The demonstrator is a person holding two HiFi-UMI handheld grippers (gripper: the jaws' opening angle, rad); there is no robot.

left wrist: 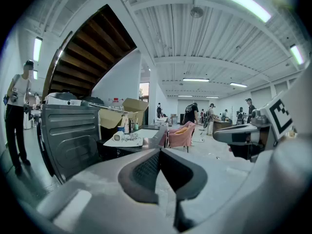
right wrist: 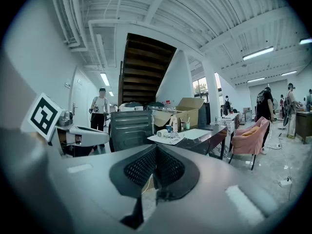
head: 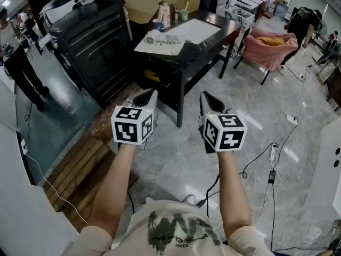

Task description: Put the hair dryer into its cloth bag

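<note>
Hovering well short of the worktop [head: 228, 28], left hand-held gripper [head: 145, 96] and right hand-held gripper [head: 210, 100] are both clenched empty; bagging judged not yet started

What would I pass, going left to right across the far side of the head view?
Standing person in dark clothes → dark ribbed metal cabinet → black rectangular table → pink fabric chair.

Place: open hall, probably a lab | Signs: power strip [head: 291, 119] on floor [head: 266, 105]; box [head: 160, 1] on table [head: 218, 33]; strip lights [left wrist: 236, 1]; distant workers [left wrist: 193, 113], blurred
</note>
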